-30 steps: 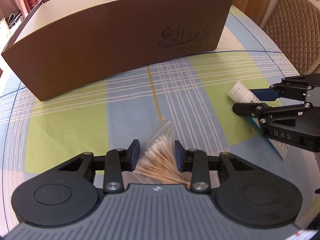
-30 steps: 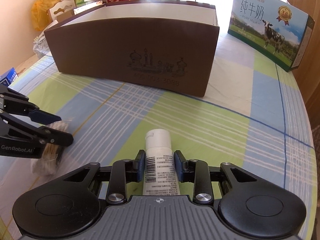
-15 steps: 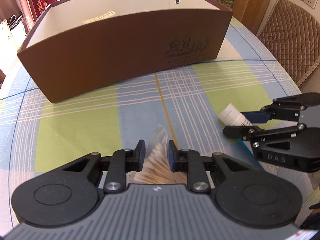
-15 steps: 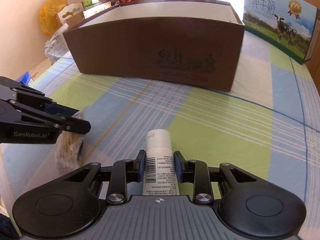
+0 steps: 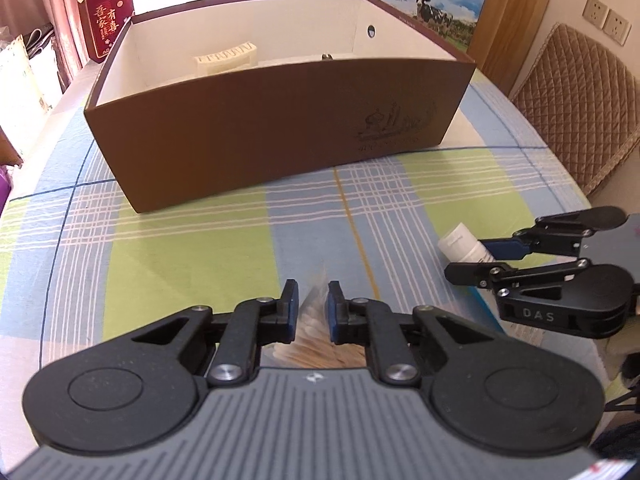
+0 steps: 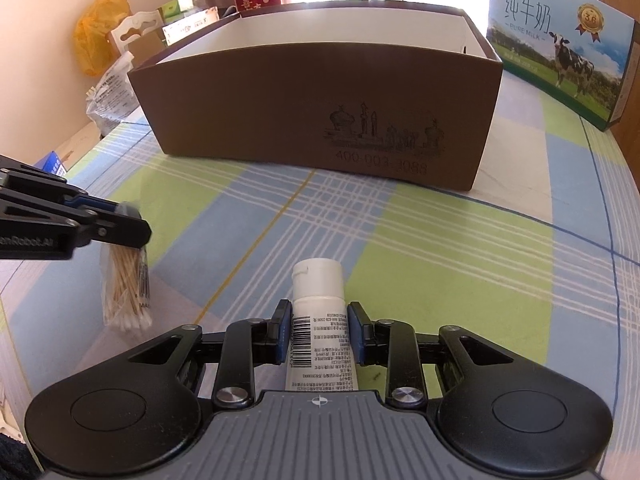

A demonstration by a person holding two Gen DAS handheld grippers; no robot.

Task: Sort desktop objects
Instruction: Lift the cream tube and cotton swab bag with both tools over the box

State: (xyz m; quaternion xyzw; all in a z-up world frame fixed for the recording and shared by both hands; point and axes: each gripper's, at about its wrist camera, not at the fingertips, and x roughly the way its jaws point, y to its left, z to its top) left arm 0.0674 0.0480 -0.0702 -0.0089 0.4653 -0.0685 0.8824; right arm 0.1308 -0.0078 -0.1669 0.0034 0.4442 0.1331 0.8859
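Left tool (image 5: 313, 307) clamps the cotton swab bag (image 6: 126, 286) by thin film: may slip. Right tool (image 6: 319, 330) grips the tube (image 6: 318, 320); brown box (image 5: 280, 136) at 12 o'clock, wall snag risk.

brown box (image 5: 240, 160) on checked table (image 5: 180, 256)

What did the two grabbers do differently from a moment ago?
The left gripper has just been closing on the bag of cotton swabs and lifted it off the tablecloth; it now hangs clear. The right gripper stayed clamped on the white tube. The brown box did not move.
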